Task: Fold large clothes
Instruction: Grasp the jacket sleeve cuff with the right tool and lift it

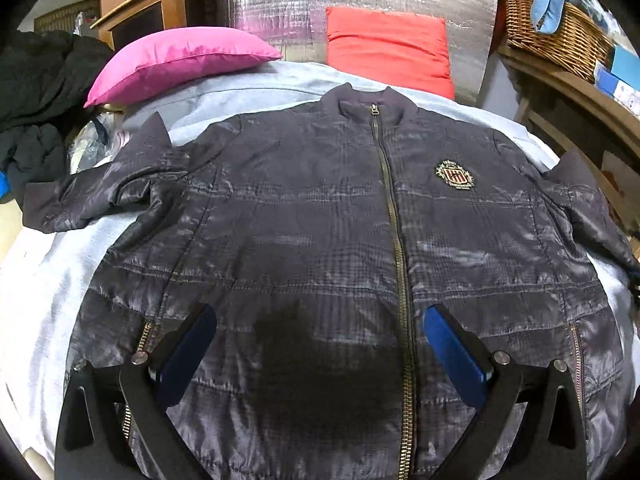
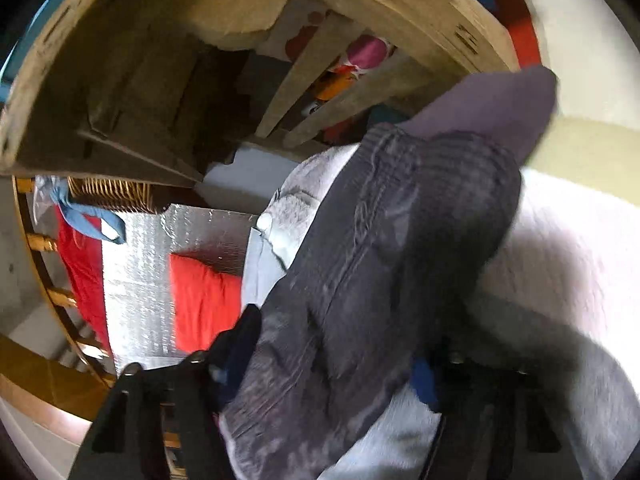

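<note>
The dark grey quilted zip-up jacket point(image 1: 320, 216) is lying flat, unfolded, on the pale bedsheet point(image 1: 52, 264). The left gripper point(image 1: 320, 344) is being held spread at six o'clock; a sleeve point(image 2: 380, 264) is being pinched by the right gripper point(image 2: 332, 368). Folding is barely starting.

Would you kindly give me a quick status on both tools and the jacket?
Left tool open above jacket front. Right tool around jacket sleeve, grip unclear. Jacket flat, zipped, unfolded. Nothing in the way.

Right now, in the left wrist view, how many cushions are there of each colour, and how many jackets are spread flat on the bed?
Pink cushion: 1
Red cushion: 1
Dark jacket: 1
Total: 3
</note>
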